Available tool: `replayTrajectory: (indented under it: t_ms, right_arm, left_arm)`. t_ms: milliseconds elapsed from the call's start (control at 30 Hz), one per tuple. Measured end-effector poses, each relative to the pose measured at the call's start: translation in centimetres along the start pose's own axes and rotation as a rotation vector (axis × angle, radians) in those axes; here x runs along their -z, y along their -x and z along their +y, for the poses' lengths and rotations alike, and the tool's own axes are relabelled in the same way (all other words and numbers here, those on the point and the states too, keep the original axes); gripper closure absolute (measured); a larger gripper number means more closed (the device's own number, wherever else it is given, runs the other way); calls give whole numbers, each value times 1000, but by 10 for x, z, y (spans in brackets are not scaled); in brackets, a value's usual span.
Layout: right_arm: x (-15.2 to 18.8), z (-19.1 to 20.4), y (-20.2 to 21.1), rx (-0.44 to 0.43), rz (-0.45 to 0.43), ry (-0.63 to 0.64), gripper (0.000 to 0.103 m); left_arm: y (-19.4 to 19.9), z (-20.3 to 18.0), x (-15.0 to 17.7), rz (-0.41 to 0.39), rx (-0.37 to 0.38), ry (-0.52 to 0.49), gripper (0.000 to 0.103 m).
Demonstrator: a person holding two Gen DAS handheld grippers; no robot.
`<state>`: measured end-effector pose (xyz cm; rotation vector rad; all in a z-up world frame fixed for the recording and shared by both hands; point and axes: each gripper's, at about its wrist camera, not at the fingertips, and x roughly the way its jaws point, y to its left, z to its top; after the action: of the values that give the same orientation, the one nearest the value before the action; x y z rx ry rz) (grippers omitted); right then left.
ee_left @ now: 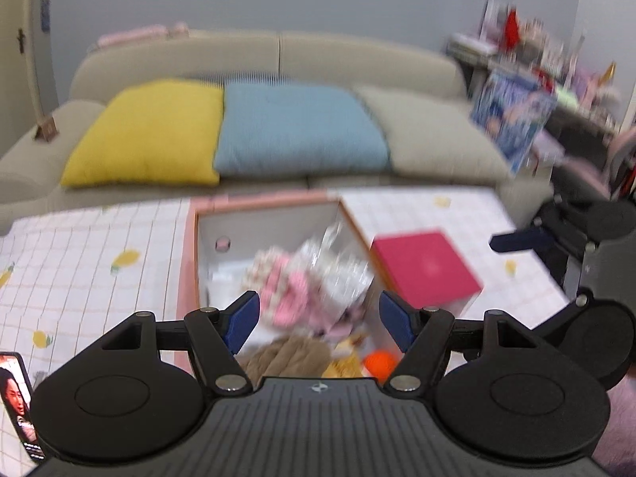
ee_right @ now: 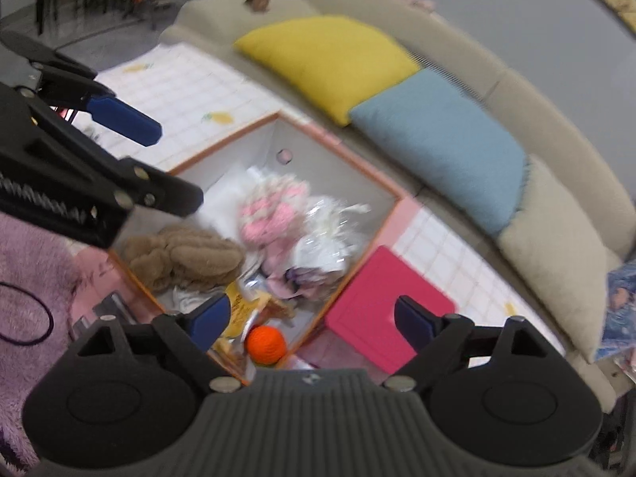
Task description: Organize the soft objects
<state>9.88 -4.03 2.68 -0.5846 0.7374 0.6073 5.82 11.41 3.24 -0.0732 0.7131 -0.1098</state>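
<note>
Our left gripper (ee_left: pixel 319 320) and right gripper (ee_right: pixel 312 324) hang spread wide and empty above the open box (ee_right: pixel 349 167), where the pink plush (ee_right: pixel 274 210), brown plush (ee_right: pixel 187 256) and orange ball (ee_right: pixel 265 344) lie.

A beige sofa (ee_left: pixel 179 55) stands behind the table, carrying a yellow cushion (ee_left: pixel 147 135), a blue cushion (ee_left: pixel 298 127) and a beige cushion (ee_left: pixel 437 135) side by side. A checked tablecloth (ee_left: pixel 99 262) covers the table; a phone (ee_left: pixel 16 401) lies at its near left corner.
</note>
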Motion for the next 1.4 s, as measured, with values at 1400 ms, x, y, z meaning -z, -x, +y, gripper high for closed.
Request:
replayTrajectory:
  t_ms: [1400]
  right_arm:
    - [146,15,90,317,-80,-644,3]
  left_arm:
    - [32,-93,101,-27,-177,-42,9]
